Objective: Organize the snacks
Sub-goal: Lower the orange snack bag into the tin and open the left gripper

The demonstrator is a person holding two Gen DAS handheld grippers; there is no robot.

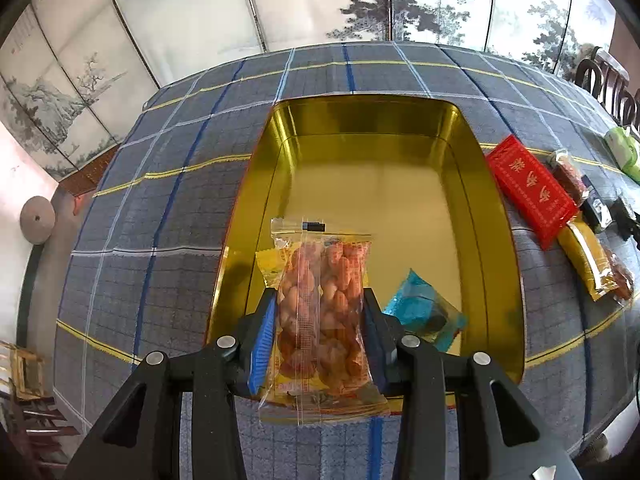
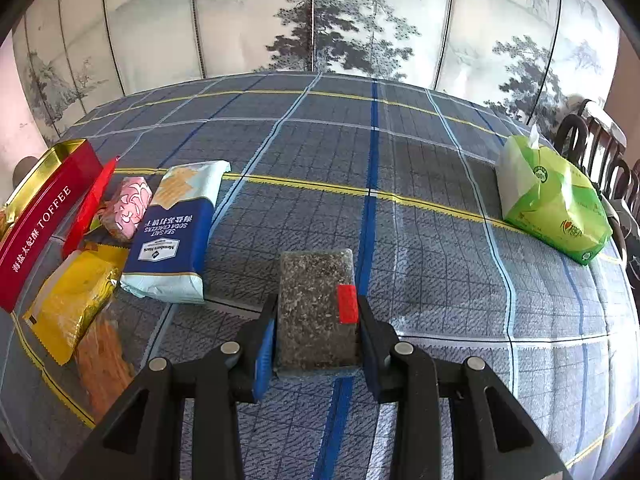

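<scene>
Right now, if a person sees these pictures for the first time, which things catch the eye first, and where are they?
The shiny gold tin stands open on the plaid table, with a blue packet already inside. The left gripper holds a clear peanut bag over the tin's near edge. The right gripper clamps a dark speckled bar above the cloth, and a green tissue pack lies far right.

A folding screen (image 2: 320,20) painted with misty pines and mountains stands behind the table; a grey plaid tablecloth (image 2: 420,184) with blue and yellow lines covers it; dark wooden chairs (image 2: 592,136) line the right edge; soft daylight throughout.
</scene>
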